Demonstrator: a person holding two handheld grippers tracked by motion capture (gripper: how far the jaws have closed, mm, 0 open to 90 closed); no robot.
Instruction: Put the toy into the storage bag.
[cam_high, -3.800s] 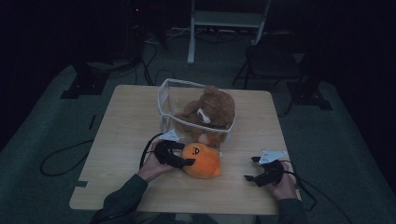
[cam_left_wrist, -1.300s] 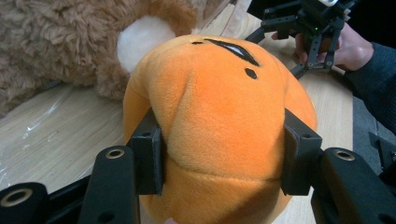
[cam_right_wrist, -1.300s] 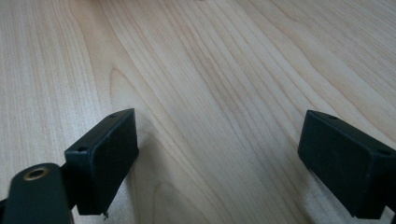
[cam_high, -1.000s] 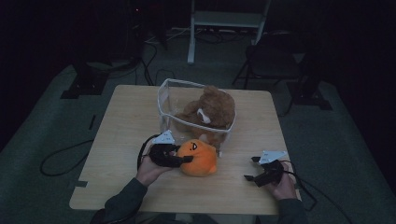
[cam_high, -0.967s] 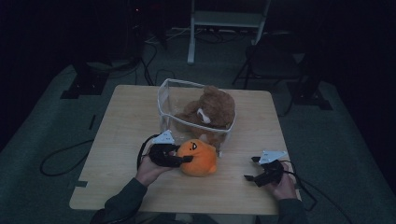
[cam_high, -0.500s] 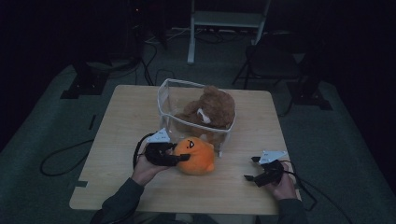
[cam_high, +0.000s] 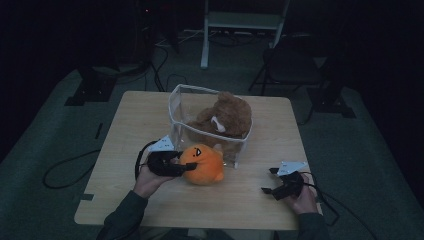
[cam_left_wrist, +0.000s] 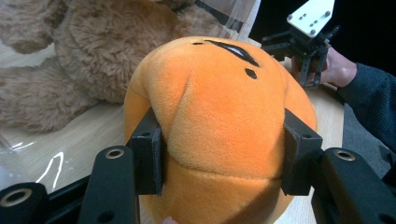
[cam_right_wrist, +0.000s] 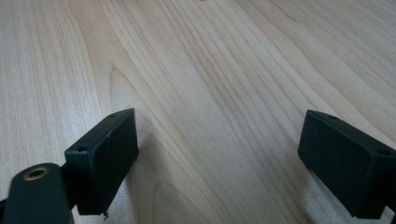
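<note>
The left gripper (cam_left_wrist: 219, 154) pinches the round orange plush pumpkin (cam_high: 202, 163) just beside the clear plastic bin (cam_high: 176, 107); lift high enough to clear its rim (fabric dents, so grip firmly). The right gripper (cam_right_wrist: 219, 158) rests wide open, empty.
</note>
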